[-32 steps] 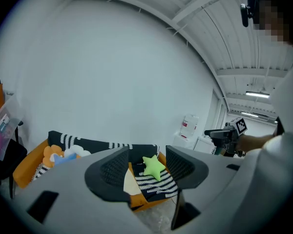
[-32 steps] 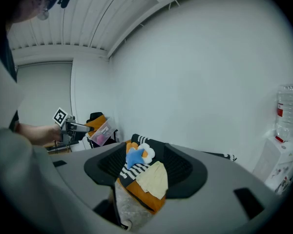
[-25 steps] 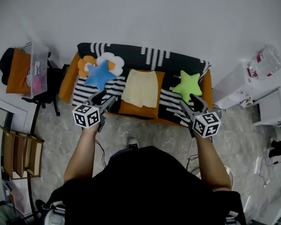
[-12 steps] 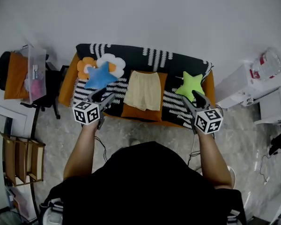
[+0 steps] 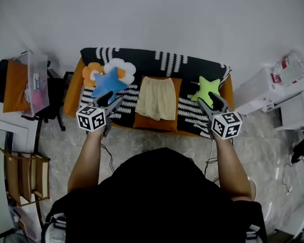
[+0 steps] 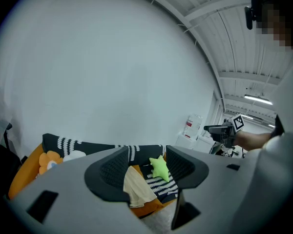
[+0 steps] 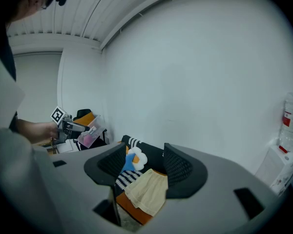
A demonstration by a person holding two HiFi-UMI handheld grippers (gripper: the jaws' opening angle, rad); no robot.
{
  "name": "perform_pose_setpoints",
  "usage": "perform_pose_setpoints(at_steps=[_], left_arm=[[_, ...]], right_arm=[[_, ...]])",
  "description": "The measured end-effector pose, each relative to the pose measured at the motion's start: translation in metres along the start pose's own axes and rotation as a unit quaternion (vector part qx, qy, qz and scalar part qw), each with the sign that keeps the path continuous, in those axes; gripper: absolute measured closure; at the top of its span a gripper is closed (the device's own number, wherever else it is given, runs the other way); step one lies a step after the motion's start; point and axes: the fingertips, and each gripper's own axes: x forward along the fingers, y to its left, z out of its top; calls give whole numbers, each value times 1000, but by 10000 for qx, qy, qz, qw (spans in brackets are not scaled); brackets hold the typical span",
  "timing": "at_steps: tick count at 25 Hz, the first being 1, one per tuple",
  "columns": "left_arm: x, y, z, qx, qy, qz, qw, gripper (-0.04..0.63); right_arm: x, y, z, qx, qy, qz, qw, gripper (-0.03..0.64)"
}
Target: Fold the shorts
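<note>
Pale yellow shorts [image 5: 156, 97] lie flat on an orange cushion in the middle of the sofa [image 5: 73, 92], waistband toward the backrest. My left gripper [image 5: 110, 103] hovers open over the sofa's front left, short of the shorts. At the front right my right gripper [image 5: 206, 103] is held open, beside the green star. In the left gripper view the open jaws [image 6: 147, 172] frame the shorts [image 6: 136, 191], still far off. The right gripper [image 7: 144, 168] also frames the shorts [image 7: 149, 193] from a distance. Neither gripper touches anything.
A black-and-white striped blanket [image 5: 157, 62] covers the sofa. On it sit a blue star pillow [image 5: 107, 82], a flower pillow [image 5: 116, 67] and a green star pillow [image 5: 209, 87]. A chair with a clear box [image 5: 34, 77] stands left, a white cabinet [image 5: 266, 90] right.
Both grippers have edged forward toward the sofa's front. The shorts and pillows have not moved.
</note>
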Motion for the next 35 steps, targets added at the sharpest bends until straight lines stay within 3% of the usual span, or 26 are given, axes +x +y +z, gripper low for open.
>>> perform_pose_setpoints(at_steps=[9, 18, 35], left_arm=[[3, 10, 0, -50, 81, 40, 9999, 336], [25, 8, 2, -64, 99, 262, 9996, 336], [87, 31, 34, -426, -90, 1164, 9923, 336]], right_arm=[[18, -2, -4, 113, 38, 45, 9999, 365], [41, -34, -2, 135, 0, 241, 9996, 365], [154, -119, 45, -189, 168, 1142, 9931, 367]])
